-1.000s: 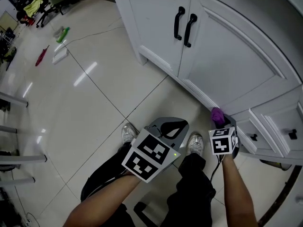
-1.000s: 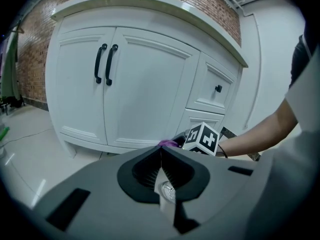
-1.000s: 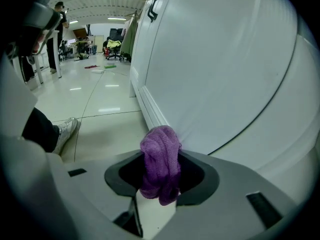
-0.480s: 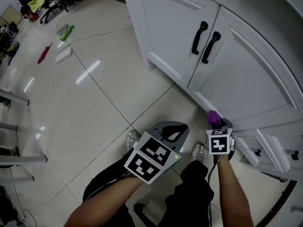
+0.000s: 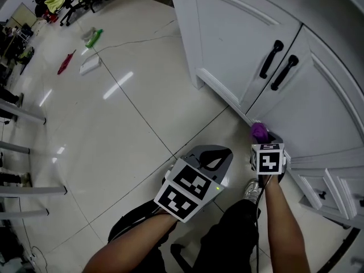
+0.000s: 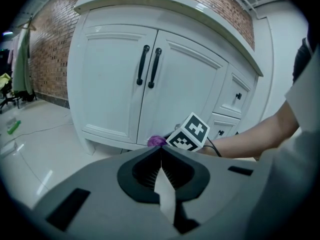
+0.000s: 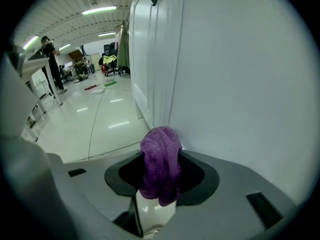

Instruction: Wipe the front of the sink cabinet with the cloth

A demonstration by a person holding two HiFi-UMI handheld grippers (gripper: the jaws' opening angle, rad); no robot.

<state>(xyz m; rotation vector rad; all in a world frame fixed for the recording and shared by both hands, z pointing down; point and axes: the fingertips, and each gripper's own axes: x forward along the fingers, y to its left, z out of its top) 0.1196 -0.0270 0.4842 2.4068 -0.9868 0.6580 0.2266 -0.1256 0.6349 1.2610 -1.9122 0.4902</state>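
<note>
The person's two forearms are reaching down and forward, each one carrying a gripper. The left gripper (image 6: 160,153) is hanging over the tiled floor (image 5: 114,118) with its jaws pressed together and nothing between them; it is staying apart from the furniture. Just beside it, the right gripper (image 7: 160,156) is pinching the purple cloth (image 7: 161,159), which is bulging out as a bunched lump in front of the jaws. This cloth is pressing against the low part of the white sink cabinet (image 5: 239,50), at the bottom rail under the two doors, below the pair of black handles (image 5: 278,64). Small drawers (image 5: 327,192) are sitting further right on the same front. Far away on the floor, a green object (image 5: 94,37), a red object (image 5: 65,62) and a white object (image 5: 90,65) are lying near each other
</note>
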